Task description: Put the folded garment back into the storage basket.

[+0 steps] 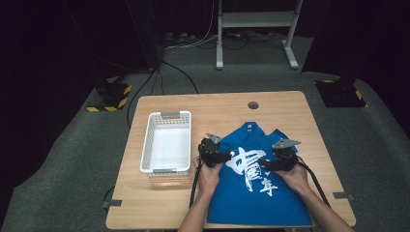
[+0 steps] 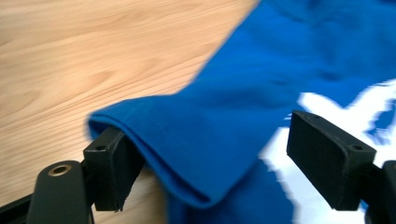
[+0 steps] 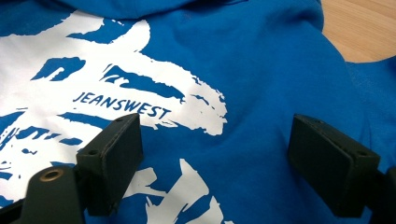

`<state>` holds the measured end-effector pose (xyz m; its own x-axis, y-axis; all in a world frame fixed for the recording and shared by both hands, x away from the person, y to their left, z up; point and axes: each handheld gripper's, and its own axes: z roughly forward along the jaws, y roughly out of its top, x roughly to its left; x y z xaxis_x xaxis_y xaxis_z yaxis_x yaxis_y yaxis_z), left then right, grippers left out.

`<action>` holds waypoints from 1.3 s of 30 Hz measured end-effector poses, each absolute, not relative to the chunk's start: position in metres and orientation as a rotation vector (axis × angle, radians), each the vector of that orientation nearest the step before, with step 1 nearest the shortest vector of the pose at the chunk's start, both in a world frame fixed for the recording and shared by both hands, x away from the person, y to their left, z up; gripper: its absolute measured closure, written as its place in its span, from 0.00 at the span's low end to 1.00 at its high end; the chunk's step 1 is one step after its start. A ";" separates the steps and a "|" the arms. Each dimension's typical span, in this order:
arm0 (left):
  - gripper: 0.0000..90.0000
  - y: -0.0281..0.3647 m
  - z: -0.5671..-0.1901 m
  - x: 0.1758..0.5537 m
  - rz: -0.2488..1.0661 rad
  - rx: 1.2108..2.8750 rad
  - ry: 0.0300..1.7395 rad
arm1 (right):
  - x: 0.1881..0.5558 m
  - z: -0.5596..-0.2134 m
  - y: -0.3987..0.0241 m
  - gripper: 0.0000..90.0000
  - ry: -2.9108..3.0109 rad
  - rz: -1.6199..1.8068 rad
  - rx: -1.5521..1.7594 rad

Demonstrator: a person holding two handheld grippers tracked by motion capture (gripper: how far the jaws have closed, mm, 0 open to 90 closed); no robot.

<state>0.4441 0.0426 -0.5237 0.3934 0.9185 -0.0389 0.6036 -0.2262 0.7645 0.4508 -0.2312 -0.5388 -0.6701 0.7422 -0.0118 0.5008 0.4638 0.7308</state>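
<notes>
A blue T-shirt (image 1: 263, 198) with a large white print (image 1: 251, 169) lies spread on the wooden table (image 1: 212, 104), collar toward the far side. My left gripper (image 1: 227, 155) is at the shirt's left edge, jaws wide apart. In the left gripper view a folded edge of the shirt (image 2: 196, 140) drapes over the left pad (image 2: 109, 163) and lies between the jaws of my left gripper (image 2: 219, 163); the other pad stands clear of the cloth. My right gripper (image 1: 264, 165) hovers open over the print; in its own view the right gripper (image 3: 215, 158) has shirt fabric (image 3: 271, 70) below it, ungripped.
A white plastic basket (image 1: 146, 145) stands on the left part of the table, close beside the left hand. Bare wood runs along the far edge, with a round cable hole (image 1: 253, 105). A metal stand's legs (image 1: 220, 53) rest on the floor beyond.
</notes>
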 end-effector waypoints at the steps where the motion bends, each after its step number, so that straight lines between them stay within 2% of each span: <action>1: 0.23 0.038 -0.524 0.443 0.567 1.951 1.286 | 0.451 -0.539 -0.231 0.20 2.387 1.030 1.054; 6: 0.23 0.030 -0.531 0.449 0.576 1.994 1.307 | 0.449 -0.540 -0.228 0.19 2.394 1.042 1.035; 12: 0.26 0.038 -0.534 0.454 0.632 2.006 1.384 | 0.449 -0.540 -0.231 0.19 2.415 1.050 1.002; 17: 0.26 0.050 -0.532 0.455 0.622 1.970 1.461 | 0.450 -0.538 -0.235 0.20 2.407 1.030 1.024; 23: 0.24 0.040 -0.518 0.444 0.571 1.924 1.325 | 0.458 -0.532 -0.246 0.22 2.283 1.072 1.135; 28: 0.23 0.024 -0.521 0.445 0.524 1.964 1.241 | 0.464 -0.535 -0.245 0.22 2.290 1.047 1.147; 35: 0.22 0.021 -0.535 0.452 0.510 2.033 1.280 | 0.465 -0.538 -0.239 0.22 2.334 1.009 1.125; 39: 0.27 0.027 -0.534 0.451 0.543 2.024 1.312 | 0.463 -0.538 -0.241 0.22 2.350 1.016 1.105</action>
<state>0.4511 0.0268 -0.5342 0.4114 0.9114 -0.0085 0.6390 -0.2818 0.7157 0.4631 -0.2414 -0.5384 -0.6340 0.7732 -0.0119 0.5211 0.4385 0.7322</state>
